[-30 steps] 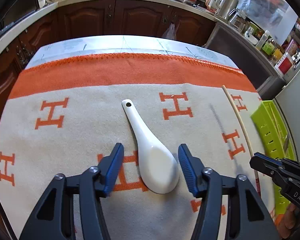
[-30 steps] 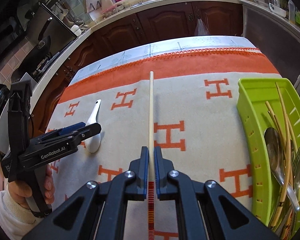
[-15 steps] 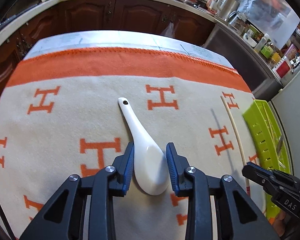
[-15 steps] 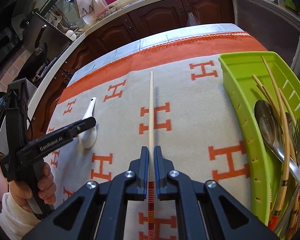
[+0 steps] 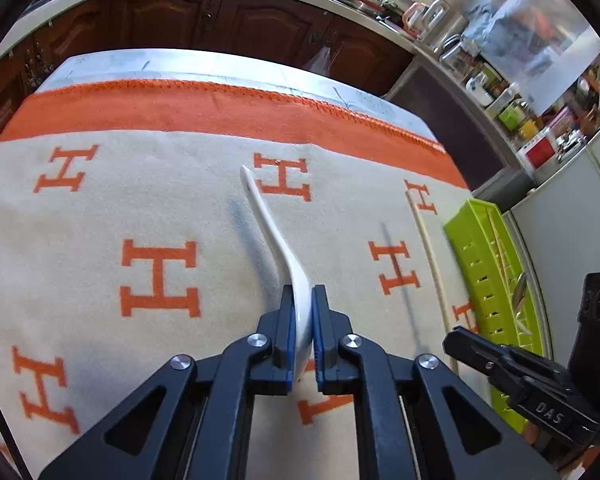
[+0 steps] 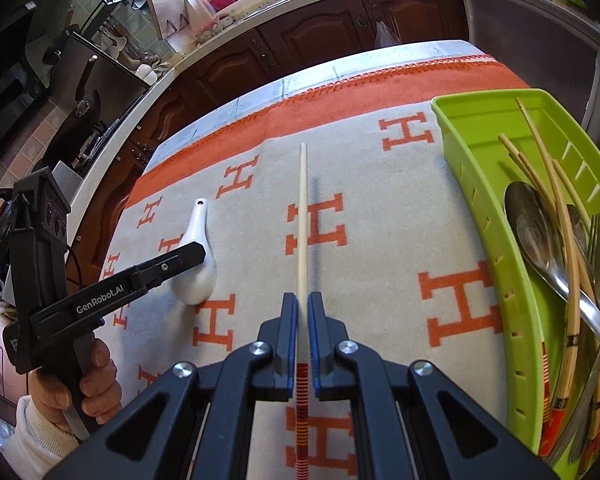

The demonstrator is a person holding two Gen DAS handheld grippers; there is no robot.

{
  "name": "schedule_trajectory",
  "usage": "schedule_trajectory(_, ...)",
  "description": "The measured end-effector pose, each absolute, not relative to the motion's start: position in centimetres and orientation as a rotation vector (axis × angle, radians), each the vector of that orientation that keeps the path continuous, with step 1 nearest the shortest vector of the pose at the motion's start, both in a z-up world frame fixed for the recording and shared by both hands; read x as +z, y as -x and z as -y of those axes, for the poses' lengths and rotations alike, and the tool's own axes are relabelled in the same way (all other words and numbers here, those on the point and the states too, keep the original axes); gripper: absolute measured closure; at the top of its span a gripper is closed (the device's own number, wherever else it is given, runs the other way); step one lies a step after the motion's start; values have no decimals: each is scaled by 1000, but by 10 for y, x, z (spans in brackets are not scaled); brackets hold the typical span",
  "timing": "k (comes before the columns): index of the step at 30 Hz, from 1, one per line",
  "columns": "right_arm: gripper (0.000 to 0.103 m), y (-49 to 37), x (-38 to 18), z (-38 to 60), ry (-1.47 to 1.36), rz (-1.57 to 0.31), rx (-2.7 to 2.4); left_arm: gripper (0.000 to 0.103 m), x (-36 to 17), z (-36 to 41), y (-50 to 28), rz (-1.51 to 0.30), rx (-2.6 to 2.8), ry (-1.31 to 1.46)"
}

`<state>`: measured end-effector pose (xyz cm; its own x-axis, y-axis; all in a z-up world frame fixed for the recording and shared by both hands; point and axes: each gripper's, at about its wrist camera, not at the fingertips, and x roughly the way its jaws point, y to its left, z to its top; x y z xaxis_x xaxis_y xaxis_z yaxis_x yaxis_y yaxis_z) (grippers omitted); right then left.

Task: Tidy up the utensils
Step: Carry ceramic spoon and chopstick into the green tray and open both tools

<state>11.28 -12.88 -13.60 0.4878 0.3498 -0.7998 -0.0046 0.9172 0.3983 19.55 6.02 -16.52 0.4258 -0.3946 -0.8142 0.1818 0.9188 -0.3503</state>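
Left claw (image 5: 303, 300) clenched on white ceramic spoon (image 5: 274, 248), blue pads pressed to either side of the bowl end; spoon turned on edge in the left wrist view, handle running forward and away from the claw over the cream blanket (image 5: 140, 200) with orange H marks. From the right wrist view the same spoon (image 6: 196, 256) shows between the tips of the left claw (image 6: 188, 254), bowl low near the blanket, handle with its small hole pointing away; cannot tell whether the bowl touches the cloth. Bare hand (image 6: 80, 384) with a pale cuff holds the left tool's grip. Right claw (image 6: 303, 308) clamped on a single pale chopstick (image 6: 302, 216), held near its red-and-yellow banded end, the plain tip pointing forward above the blanket and throwing a thin shadow just to its right. Green slotted tray (image 6: 476, 208) sits on the blanket to the right of the chopstick, apart from it; inside lie several more chopsticks (image 6: 552, 208) and metal spoons (image 6: 540, 240), heaped together. Blanket covers the surface (image 6: 340, 68), whose pale edge shows beyond the orange border. Dark wooden cabinets (image 5: 220, 20) stand behind.
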Motion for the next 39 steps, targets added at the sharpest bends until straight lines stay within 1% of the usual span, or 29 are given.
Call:
schedule_trajectory(6, 98, -94, -116, 137, -385, -1006, 235, 99, -150, -38, -171, -1085, -397, 176)
schedule_trajectory(10, 98, -73, -95, 159, -425, -979, 227, 99, -119, -18, -144, -1055, -444, 166)
schedule_trajectory(14, 98, -58, -71, 196, -431, -957, 167, 99, -87, 21, -121, -1031, -506, 145)
schedule_trajectory(19, 98, -50, -50, 218, -239, -939, 56, 99, -64, 83, -110, -1027, -586, 144)
schedule_trajectory(25, 97, -54, -61, 237, -136, -987, -21, 99, -72, 144, -106, -1075, -644, 126)
schedule_trajectory(34, 97, -64, -82, 270, -172, -1033, -37, 97, -92, 169, -113, -1108, -650, 112)
schedule_trajectory(36, 97, -64, -83, 272, -184, -1028, -29, 86, -95, 169, -116, -1117, -649, 118)
schedule_trajectory(37, 97, -64, -84, 273, -192, -1027, -23, 83, -95, 168, -118, -1116, -645, 121)
schedule_trajectory(39, 96, -65, -87, 277, -208, -1029, -23, 71, -95, 164, -119, -1110, -637, 130)
